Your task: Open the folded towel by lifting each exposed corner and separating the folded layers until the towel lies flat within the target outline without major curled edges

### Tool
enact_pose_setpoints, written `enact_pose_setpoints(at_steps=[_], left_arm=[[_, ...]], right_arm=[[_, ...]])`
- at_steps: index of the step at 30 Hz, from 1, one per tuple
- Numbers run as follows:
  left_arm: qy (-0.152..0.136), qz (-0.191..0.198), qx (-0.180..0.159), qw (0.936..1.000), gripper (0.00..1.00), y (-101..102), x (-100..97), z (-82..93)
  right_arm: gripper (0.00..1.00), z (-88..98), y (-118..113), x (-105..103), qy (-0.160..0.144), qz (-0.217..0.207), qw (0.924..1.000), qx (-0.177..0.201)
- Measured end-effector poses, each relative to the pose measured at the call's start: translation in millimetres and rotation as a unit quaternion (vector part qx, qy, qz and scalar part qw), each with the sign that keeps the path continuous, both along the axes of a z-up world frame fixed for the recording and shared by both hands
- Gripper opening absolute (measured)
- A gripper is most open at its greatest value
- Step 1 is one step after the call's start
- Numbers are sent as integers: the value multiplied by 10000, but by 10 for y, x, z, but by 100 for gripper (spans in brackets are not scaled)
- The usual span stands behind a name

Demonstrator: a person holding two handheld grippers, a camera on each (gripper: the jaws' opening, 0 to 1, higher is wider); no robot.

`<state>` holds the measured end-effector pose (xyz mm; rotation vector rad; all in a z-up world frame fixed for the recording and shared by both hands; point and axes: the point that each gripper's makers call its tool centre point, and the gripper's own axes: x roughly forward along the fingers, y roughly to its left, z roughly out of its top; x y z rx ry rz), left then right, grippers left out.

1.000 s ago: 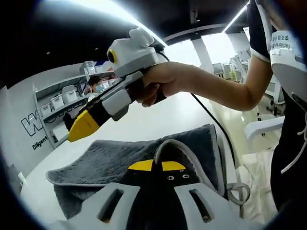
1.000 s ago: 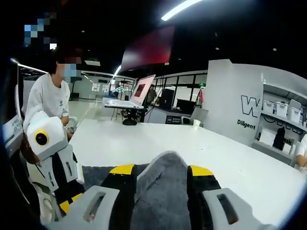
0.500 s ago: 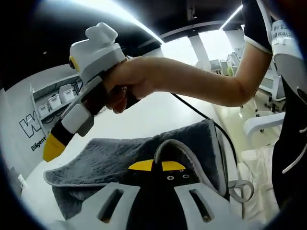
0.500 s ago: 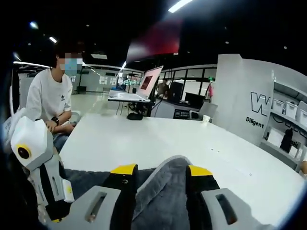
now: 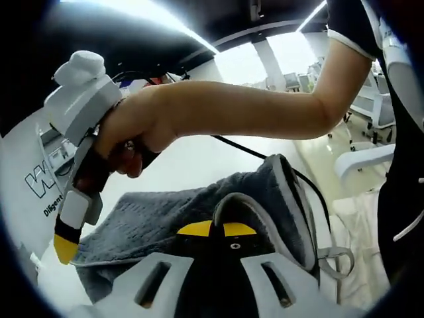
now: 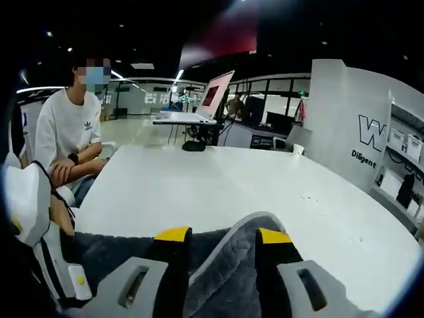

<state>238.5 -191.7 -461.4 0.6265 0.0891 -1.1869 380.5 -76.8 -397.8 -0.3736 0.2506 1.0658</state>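
Dark grey towel [image 5: 159,222] with paler edging, white table [image 6: 218,192], yellow-tipped grippers.

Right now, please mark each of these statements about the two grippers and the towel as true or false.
1. The right gripper is shut on a fold of the grey towel. True.
2. The left gripper is open and holds nothing. False: it is shut on a hemmed edge of the towel.
3. The towel lies on a white table. True.
4. The towel already lies fully flat. False: both grippers hold raised folds of it.
5. A seated person in a white shirt is beside the table. True.
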Motion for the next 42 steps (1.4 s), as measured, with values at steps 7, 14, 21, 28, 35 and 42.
enact_pose_setpoints(at_steps=[7, 14, 21, 28, 35, 42], left_arm=[[57, -29, -85, 9999, 2, -9, -4, -11], [90, -11, -147, 9999, 2, -34, -34, 6], [46, -29, -148, 9999, 2, -33, -26, 13], [-62, -35, -208, 9998, 2, -43, -17, 52], [-202, 25, -227, 9995, 2, -46, 43, 90], [-164, 116, -350, 9992, 2, -36, 64, 109]], right_arm=[[33, 29, -78, 51, -1, -151, 9999, -18], [32, -189, 250, 83, 273, 83, 9994, -188], [32, -472, 267, 247, 486, -191, 9973, -525], [23, -521, 225, 289, 703, -341, 9960, -436], [19, -537, 145, 362, 712, -428, 9961, -307], [8, -570, 85, 387, 640, -470, 9966, -211]])
